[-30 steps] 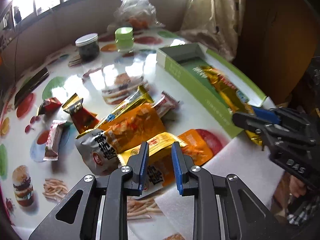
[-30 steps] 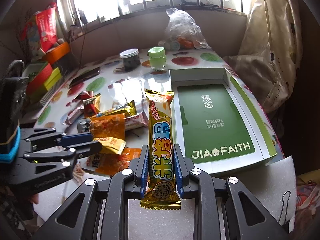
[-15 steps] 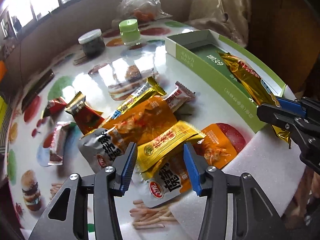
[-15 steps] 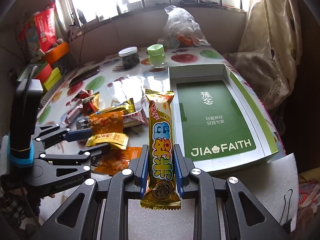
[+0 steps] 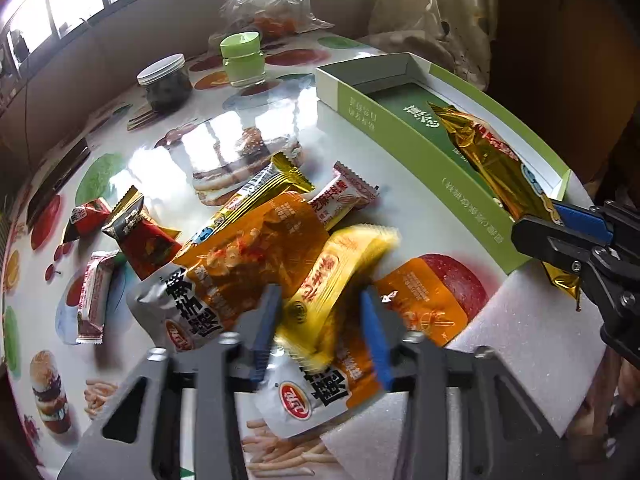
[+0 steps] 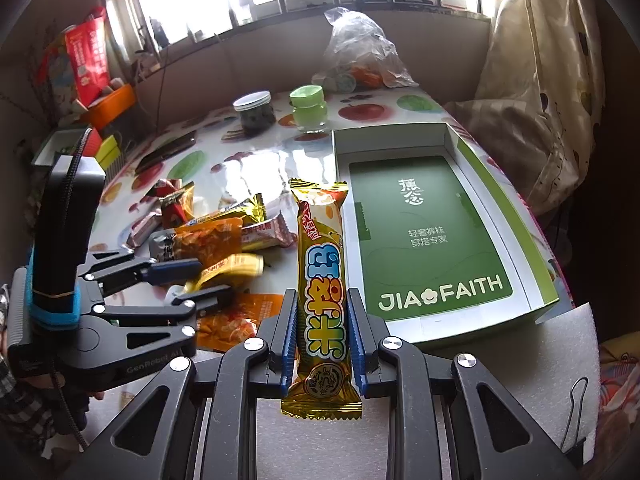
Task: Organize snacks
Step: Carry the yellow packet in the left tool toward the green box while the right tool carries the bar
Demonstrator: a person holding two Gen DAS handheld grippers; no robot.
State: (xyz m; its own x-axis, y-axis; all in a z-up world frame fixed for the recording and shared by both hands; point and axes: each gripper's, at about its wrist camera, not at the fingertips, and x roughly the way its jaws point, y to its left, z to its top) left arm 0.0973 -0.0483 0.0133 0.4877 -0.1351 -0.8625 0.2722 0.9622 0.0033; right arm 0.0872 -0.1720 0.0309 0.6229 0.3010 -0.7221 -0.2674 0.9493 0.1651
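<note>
1. Left wrist view: the left claw point(image 5: 320, 328), its jaws just closing, straddles a blurred yellow packet point(image 5: 340, 280) atop the snack pile on the desk point(image 5: 400, 216), beside the green box point(image 5: 408, 152); whether the pads press it cannot be told. Some ten packets make up the pile: none boxed, so sorting looks barely begun. The right claw point(image 5: 560, 236) shows at the box's near corner, with its gold bar point(image 5: 492, 160) seen over the box.

2. Right wrist view: the right claw point(image 6: 322, 336) is clamped on one gold bar point(image 6: 322, 276), held just left of the box point(image 6: 540, 280), which lies empty. Two jars stand beyond the box: a white-lidded jar point(image 6: 254, 114) and a green-lidded jar point(image 6: 307, 109).
</note>
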